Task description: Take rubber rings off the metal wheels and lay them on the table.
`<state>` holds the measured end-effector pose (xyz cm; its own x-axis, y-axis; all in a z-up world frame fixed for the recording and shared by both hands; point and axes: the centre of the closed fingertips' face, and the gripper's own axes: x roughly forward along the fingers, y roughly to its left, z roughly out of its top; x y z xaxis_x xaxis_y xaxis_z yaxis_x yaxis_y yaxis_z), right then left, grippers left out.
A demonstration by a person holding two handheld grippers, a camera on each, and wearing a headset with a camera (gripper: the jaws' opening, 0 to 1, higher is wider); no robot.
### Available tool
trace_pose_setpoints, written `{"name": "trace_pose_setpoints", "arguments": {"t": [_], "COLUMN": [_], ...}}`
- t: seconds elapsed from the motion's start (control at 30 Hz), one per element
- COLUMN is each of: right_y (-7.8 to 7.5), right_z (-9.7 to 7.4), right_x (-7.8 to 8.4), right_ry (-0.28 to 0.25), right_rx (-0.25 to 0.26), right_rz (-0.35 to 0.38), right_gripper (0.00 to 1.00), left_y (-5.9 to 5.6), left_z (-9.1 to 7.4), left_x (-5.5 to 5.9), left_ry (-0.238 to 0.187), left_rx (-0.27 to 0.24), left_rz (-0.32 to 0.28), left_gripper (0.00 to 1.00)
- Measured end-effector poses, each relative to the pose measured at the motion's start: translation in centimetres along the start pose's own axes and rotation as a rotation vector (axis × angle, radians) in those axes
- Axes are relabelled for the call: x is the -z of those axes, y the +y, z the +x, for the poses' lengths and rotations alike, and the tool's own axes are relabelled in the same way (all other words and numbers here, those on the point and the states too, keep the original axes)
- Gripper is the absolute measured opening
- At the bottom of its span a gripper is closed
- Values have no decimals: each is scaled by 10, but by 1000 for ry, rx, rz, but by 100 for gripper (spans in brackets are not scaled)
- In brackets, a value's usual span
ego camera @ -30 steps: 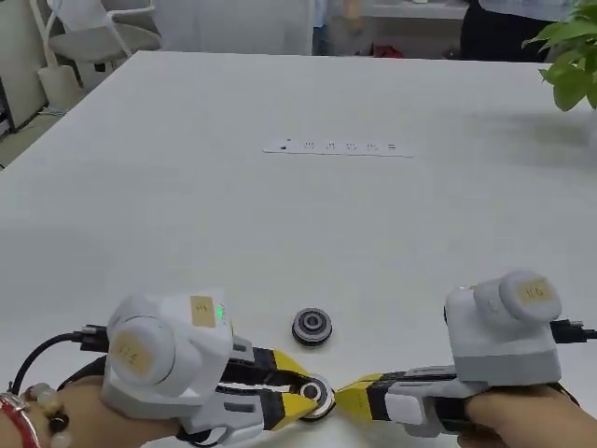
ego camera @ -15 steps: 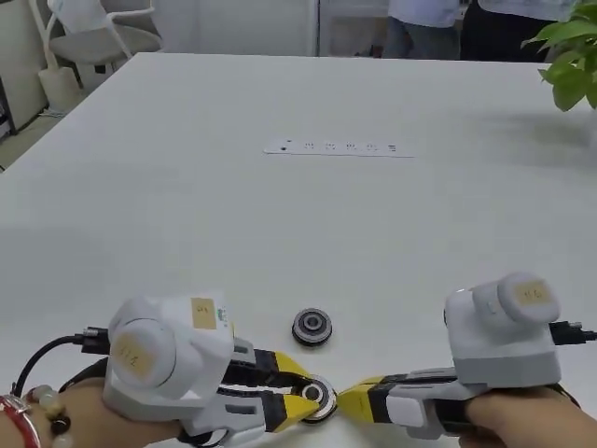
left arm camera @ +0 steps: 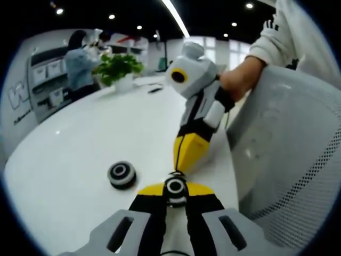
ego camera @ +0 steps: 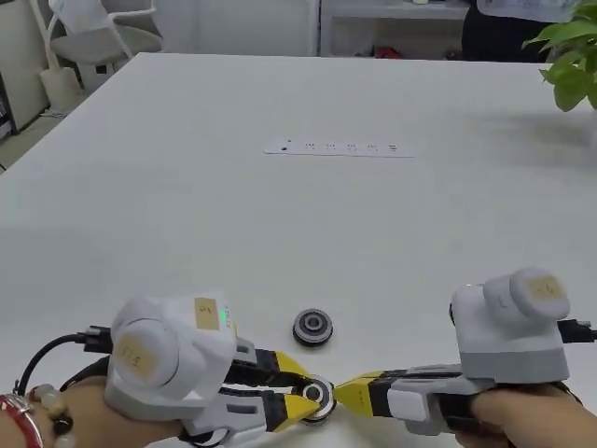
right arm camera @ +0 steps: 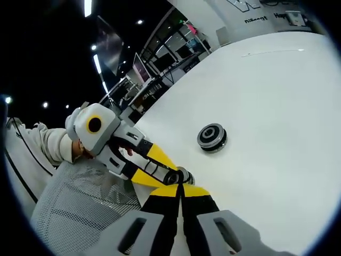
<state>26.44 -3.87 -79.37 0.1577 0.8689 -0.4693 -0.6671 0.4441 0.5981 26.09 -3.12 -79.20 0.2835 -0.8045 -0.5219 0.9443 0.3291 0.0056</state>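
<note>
The left gripper (ego camera: 304,395) is clamped on a small metal wheel (left arm camera: 176,188), which sits between its yellow jaw tips, just above the white table (ego camera: 280,233). The right gripper (right arm camera: 181,191) faces it tip to tip. Its jaws are pressed together and their point meets the rim of that same wheel (whether they pinch the rubber ring itself is too small to tell). A second metal wheel (ego camera: 312,328) with its dark rubber ring on lies flat on the table just beyond the two meeting tips, apart from both grippers. Well ahead of the grippers, across the bare tabletop, lies a white power strip (ego camera: 338,147).
</note>
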Motion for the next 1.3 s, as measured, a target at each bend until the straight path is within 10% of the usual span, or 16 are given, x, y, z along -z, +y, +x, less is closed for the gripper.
{"name": "trace_pose_setpoints", "arguments": {"t": [1.3], "right_y": [11], "right_z": [2], "right_x": [-4], "right_ry": [2], "right_rx": [-31], "right_rz": [-61], "right_gripper": [0], "left_y": [0], "left_z": [1], "left_x": [0], "left_ry": [6], "left_rx": [-1], "left_rz": [13], "left_gripper": [14]}}
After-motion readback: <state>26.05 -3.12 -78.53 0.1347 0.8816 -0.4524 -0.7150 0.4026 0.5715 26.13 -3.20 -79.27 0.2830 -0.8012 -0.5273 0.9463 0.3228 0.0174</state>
